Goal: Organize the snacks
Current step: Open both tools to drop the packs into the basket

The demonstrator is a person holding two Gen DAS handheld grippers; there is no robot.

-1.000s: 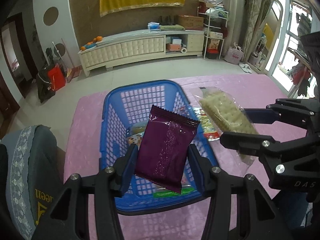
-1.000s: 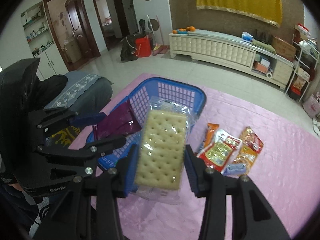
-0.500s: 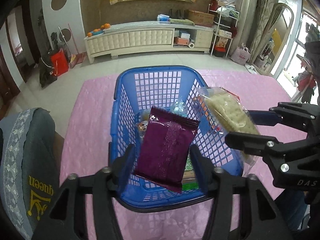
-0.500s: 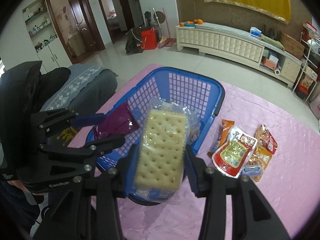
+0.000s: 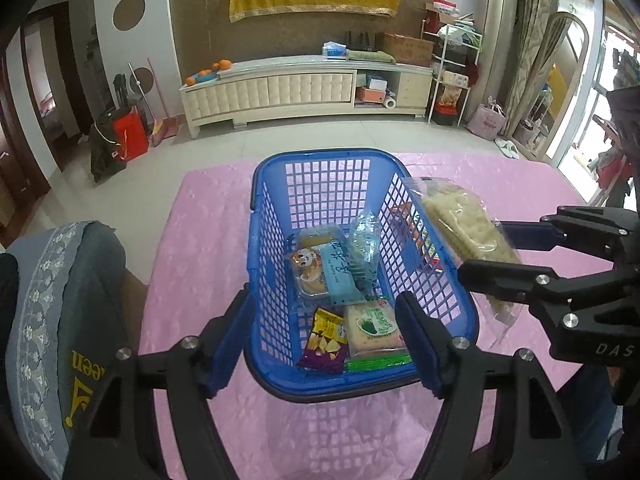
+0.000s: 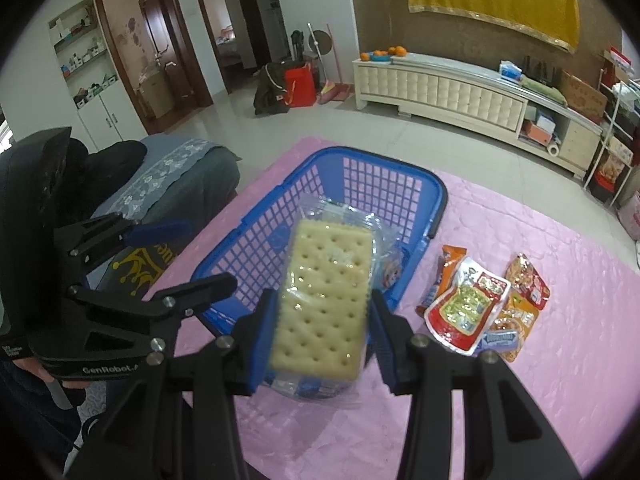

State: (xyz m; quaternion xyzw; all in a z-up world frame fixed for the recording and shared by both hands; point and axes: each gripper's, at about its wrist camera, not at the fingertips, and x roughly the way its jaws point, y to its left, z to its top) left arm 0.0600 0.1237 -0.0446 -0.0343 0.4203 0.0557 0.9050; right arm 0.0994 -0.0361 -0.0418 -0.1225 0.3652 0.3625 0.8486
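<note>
Your left gripper [image 5: 324, 344] has just let go — its purple packet is gone, presumably into the basket [image 5: 460, 312]. Your right gripper [image 6: 324, 320] clamps the cracker pack [image 6: 324, 300] above the rim — drop it next.

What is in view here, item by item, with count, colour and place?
basket: one, blue, on the pink cloth.
snack packets in basket: several, mixed colours, on its floor.
cracker pack: one, pale in clear wrap, held over the basket's near edge.
loose snack packets: a small pile, red and orange, on the cloth right of the basket.
pink cloth: one, covering the table.
left gripper: open, empty, above the basket.
right gripper: shut on the cracker pack.
</note>
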